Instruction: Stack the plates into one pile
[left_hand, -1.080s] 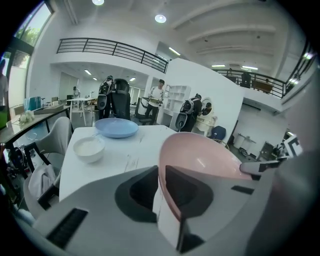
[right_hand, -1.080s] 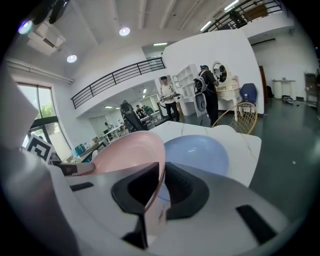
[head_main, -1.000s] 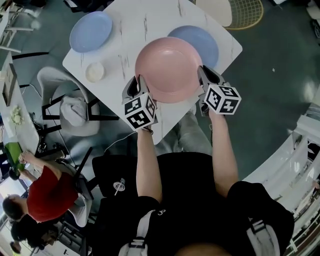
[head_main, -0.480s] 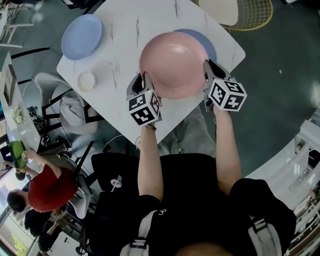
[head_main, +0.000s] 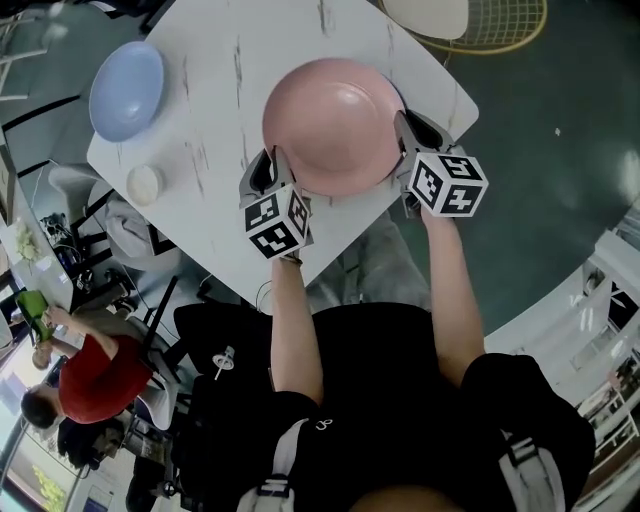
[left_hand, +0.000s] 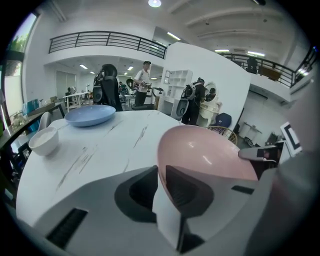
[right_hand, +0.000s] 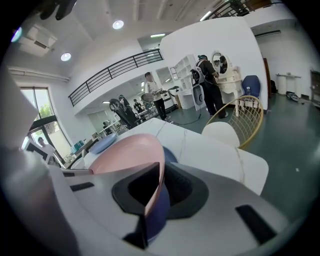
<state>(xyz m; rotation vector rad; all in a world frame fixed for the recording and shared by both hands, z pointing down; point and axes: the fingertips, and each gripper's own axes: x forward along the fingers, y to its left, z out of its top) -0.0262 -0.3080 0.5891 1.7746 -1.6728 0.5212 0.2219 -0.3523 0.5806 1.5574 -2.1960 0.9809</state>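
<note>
Pink plate (head_main: 333, 125) sits between the two grippers above the near right corner of the white marbled table (head_main: 230, 60), gripped at opposite edges. The left gripper (head_main: 272, 172) has its jaws closed narrow on the plate's left rim; in the left gripper view the thin pink edge runs straight down the gap between the two dark pads. The right gripper (head_main: 405, 135) is closed the same way on the right rim, with the edge pinched between its pads in the right gripper view. The plate looks roughly level from the head view.

Right under it lies a dark blue plate (right_hand: 156, 212). From above it is almost fully covered by the pink one, and in the right gripper view it shows as a blue curve just below the pink rim and through the gap of the jaws. I cannot tell whether the pink plate already rests on the blue one or hangs just above it.

A light blue plate (head_main: 125, 90) lies at the far left corner of the table, well apart from the others. A small white bowl (head_main: 145, 183) stands near the left edge, between that plate and the person. A chair with a gold wire back (head_main: 500, 25) stands past the far side of the table.
</note>
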